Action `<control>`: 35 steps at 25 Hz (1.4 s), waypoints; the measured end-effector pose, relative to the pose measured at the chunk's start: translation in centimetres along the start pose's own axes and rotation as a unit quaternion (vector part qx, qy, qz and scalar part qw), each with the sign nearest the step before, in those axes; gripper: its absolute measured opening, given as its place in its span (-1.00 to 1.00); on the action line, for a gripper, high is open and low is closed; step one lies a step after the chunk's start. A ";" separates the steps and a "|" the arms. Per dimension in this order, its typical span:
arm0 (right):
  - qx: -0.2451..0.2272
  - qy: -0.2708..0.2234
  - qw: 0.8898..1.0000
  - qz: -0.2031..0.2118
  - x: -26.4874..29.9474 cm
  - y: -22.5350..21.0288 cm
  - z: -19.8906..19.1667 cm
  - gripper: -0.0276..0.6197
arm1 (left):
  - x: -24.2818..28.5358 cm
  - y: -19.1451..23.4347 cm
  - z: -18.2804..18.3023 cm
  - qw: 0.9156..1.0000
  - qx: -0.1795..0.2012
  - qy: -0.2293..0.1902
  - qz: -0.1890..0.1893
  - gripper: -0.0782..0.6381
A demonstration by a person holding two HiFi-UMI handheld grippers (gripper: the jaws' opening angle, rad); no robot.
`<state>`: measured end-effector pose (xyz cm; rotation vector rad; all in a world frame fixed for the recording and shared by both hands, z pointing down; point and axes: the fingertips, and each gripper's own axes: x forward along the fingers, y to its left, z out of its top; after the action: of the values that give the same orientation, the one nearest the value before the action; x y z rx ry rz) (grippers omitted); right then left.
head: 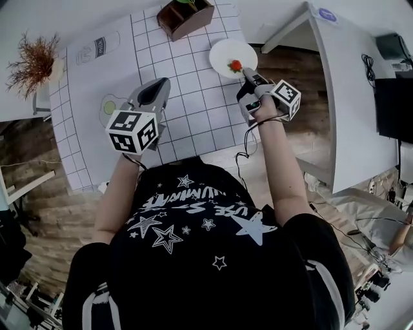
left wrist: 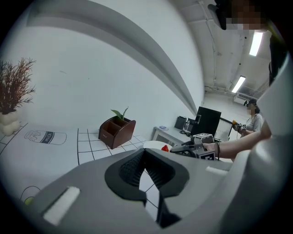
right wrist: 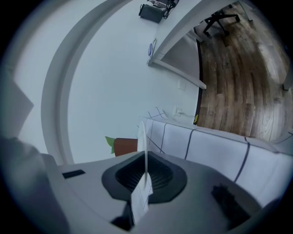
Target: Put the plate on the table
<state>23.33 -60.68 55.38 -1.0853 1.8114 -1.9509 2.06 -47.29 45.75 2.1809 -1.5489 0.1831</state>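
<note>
A white plate [head: 232, 58] with a small red fruit [head: 235, 65] on it sits over the far right edge of the gridded tablecloth [head: 187, 97]. My right gripper [head: 248, 77] is shut on the plate's near rim. In the right gripper view the plate [right wrist: 143, 137] shows edge-on as a thin white line pinched between the dark pads. I cannot tell whether it touches the cloth. My left gripper [head: 157, 87] hovers over the middle of the cloth, shut and holding nothing. The left gripper view shows the plate [left wrist: 153, 145] and the right gripper [left wrist: 194, 145] off to its right.
A brown wooden organiser with a green leaf [head: 185, 14] stands at the table's far edge. A dried plant in a vase [head: 32, 61] is at the far left. A white desk [head: 352, 84] with a monitor [head: 393, 106] stands to the right across a wooden floor gap.
</note>
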 end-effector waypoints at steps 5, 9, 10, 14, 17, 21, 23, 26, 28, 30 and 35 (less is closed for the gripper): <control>-0.005 0.022 0.999 -0.024 1.9 -1.2 0.4 -0.85 | 0.1 0.3 -0.4 1.000 -0.004 0.007 0.014 -0.76; 0.005 0.023 0.999 -0.023 3.0 -1.3 0.5 -0.85 | 0.2 0.7 -0.7 1.000 -0.008 0.010 0.024 -0.76; 0.006 0.022 0.999 -0.025 3.2 -1.4 0.6 -0.85 | 0.3 0.8 -0.7 1.000 -0.009 0.010 0.025 -0.76; 0.008 0.018 0.999 -0.025 3.7 -1.5 1.0 -0.85 | 0.5 0.7 -0.6 1.000 -0.005 0.010 0.024 -0.76; 0.011 0.011 0.999 -0.030 3.9 -1.7 1.0 -0.85 | 0.5 0.7 -0.6 1.000 -0.004 0.008 0.023 -0.76; 0.018 0.004 0.999 -0.027 3.8 -1.6 1.0 -0.85 | 0.3 0.7 -0.6 1.000 -0.006 0.005 0.023 -0.76; 0.011 0.009 0.999 -0.034 3.7 -1.7 0.7 -0.85 | 0.2 0.7 -0.5 1.000 -0.006 0.003 0.021 -0.76; -0.006 0.013 0.999 -0.047 3.8 -1.7 0.4 -0.62 | -0.1 0.7 -0.5 1.000 -0.005 0.002 0.019 -0.76; -0.017 0.009 0.999 -0.050 3.8 -1.5 0.3 -0.56 | -0.5 0.7 -0.4 1.000 -0.004 0.000 0.017 -0.76; -0.028 0.009 0.998 -0.060 3.7 -1.5 -0.2 -0.53 | -0.9 0.8 -0.5 1.000 -0.005 -0.002 0.015 -0.76; -0.052 0.007 0.995 -0.088 2.9 -1.6 -1.3 -0.48 | -2.4 0.8 -0.6 1.000 -0.003 -0.003 0.003 -0.76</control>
<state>20.94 -61.33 57.97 -1.3070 1.9010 -1.9840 0.59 -45.20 45.63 2.1756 -1.5574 0.1734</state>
